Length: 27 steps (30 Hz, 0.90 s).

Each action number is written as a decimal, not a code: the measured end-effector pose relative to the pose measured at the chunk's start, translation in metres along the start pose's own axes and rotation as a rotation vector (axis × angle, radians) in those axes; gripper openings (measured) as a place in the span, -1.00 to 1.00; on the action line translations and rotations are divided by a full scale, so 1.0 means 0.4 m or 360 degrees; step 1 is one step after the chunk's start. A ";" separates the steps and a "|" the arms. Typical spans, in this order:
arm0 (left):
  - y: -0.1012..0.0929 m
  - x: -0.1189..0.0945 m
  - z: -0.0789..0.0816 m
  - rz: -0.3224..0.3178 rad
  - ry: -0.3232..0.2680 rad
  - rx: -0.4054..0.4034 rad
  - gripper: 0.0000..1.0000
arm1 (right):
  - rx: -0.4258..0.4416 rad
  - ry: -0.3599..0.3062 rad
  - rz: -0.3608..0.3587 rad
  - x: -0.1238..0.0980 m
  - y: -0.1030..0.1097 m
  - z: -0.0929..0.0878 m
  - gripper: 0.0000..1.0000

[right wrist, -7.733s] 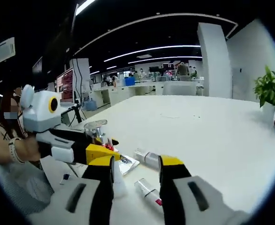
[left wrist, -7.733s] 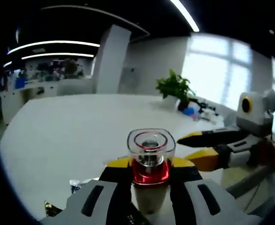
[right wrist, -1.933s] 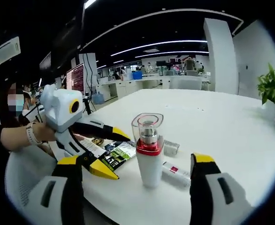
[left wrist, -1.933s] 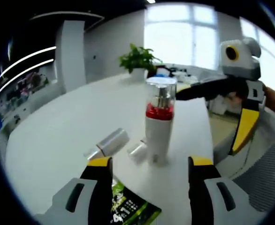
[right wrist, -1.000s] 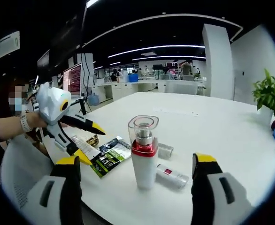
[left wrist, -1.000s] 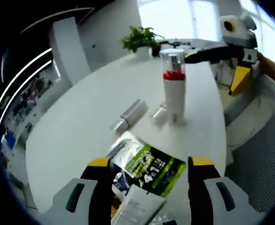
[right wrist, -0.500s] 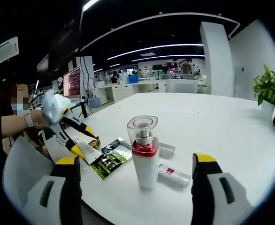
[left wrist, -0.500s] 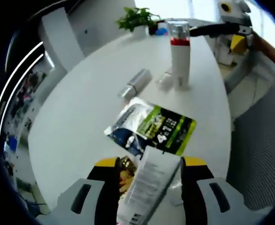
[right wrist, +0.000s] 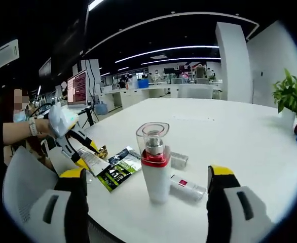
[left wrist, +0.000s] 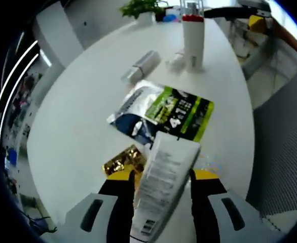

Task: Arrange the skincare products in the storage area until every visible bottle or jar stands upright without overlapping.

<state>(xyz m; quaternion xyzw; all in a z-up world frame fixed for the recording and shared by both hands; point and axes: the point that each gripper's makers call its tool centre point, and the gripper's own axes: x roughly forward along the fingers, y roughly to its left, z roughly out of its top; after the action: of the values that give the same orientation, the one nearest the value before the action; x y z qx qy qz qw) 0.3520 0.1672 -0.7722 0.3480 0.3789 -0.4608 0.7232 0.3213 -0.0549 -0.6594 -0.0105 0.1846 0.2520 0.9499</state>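
Tube next, pump bottle already standing

Left claw (left wrist: 161, 177) is down at the near edge of the desk (left wrist: 82, 106) with its two yellow-tipped jaws set on either side of a flat white tube (left wrist: 163, 182) that lies on its side. The jaws sit close against the tube; whether they are pressing it yet I cannot tell. The tube overlaps the corner of a green and blue sachet (left wrist: 163, 114), with a gold foil packet (left wrist: 122, 161) just beside it, so the approach along the tube's length looks chosen to lift it clear of that clutter.

Further across the desk, the white pump bottle (right wrist: 156, 169) with the red collar and clear cap stands upright by itself. Two small tubes lie on their sides near its base: a silver one (right wrist: 179, 160) behind it and a white one with a red mark (right wrist: 188, 188) just beside it. These look like the remaining work, along with the tube at the left claw.

Right claw (right wrist: 146, 202) hangs above the desk with its jaws wide apart and nothing between them, facing the pump bottle. It seems held back to leave the left side room, and is well placed for the two lying tubes.
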 end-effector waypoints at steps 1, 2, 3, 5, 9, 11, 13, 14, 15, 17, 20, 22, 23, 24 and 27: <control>-0.001 0.001 -0.001 -0.0003 0.0002 -0.0005 -0.21 | 0.0006 0.0009 0.0009 0.000 0.003 -0.003 0.99; -0.002 0.001 -0.003 -0.0008 0.0004 -0.0007 -0.23 | 0.0006 0.0010 0.0011 0.000 0.004 -0.003 0.99; -0.003 0.003 -0.004 -0.0012 0.0003 -0.0008 -0.25 | 0.0006 0.0009 0.0010 -0.001 0.004 -0.003 0.99; -0.006 0.007 -0.009 -0.0021 0.0008 -0.0015 -0.27 | 0.0006 0.0004 0.0005 -0.002 0.004 -0.002 0.99; -0.005 0.009 -0.013 -0.0020 0.0015 -0.0001 -0.27 | 0.0016 0.0002 0.0008 -0.002 0.005 -0.002 0.99; -0.004 0.010 -0.014 -0.0025 0.0013 -0.0002 -0.27 | 0.0013 0.0007 0.0013 -0.001 0.007 -0.003 0.99; -0.004 0.010 -0.015 -0.0030 0.0008 0.0005 -0.27 | 0.0007 0.0012 0.0011 -0.001 0.008 -0.004 0.99; -0.004 0.010 -0.015 -0.0031 0.0004 0.0008 -0.27 | 0.0004 0.0013 0.0010 -0.001 0.008 -0.004 0.99; -0.004 0.009 -0.015 -0.0033 -0.0002 0.0011 -0.27 | 0.0004 0.0013 0.0008 -0.001 0.007 -0.004 0.99; -0.003 0.009 -0.015 -0.0034 -0.0021 0.0002 -0.28 | 0.0008 0.0012 0.0007 -0.001 0.007 -0.003 0.99; -0.002 0.011 -0.013 -0.0032 -0.0047 -0.0001 -0.31 | 0.0012 0.0009 0.0009 -0.001 0.008 -0.003 0.99; -0.003 0.012 -0.012 -0.0033 -0.0049 -0.0008 -0.34 | 0.0010 0.0013 0.0011 -0.001 0.009 -0.004 0.99; -0.004 0.012 -0.011 -0.0033 -0.0053 -0.0003 -0.35 | 0.0008 0.0016 0.0012 0.000 0.010 -0.005 0.99; -0.004 0.012 -0.010 -0.0027 -0.0057 -0.0005 -0.37 | 0.0007 0.0016 0.0013 0.000 0.010 -0.005 0.99; -0.001 0.012 -0.007 -0.0002 -0.0060 0.0013 -0.40 | 0.0005 0.0010 0.0011 -0.001 0.010 -0.003 0.99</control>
<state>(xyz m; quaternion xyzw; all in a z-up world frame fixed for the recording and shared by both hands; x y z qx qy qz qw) 0.3522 0.1675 -0.7780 0.3420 0.3635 -0.4692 0.7285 0.3186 -0.0518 -0.6601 -0.0091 0.1881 0.2548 0.9485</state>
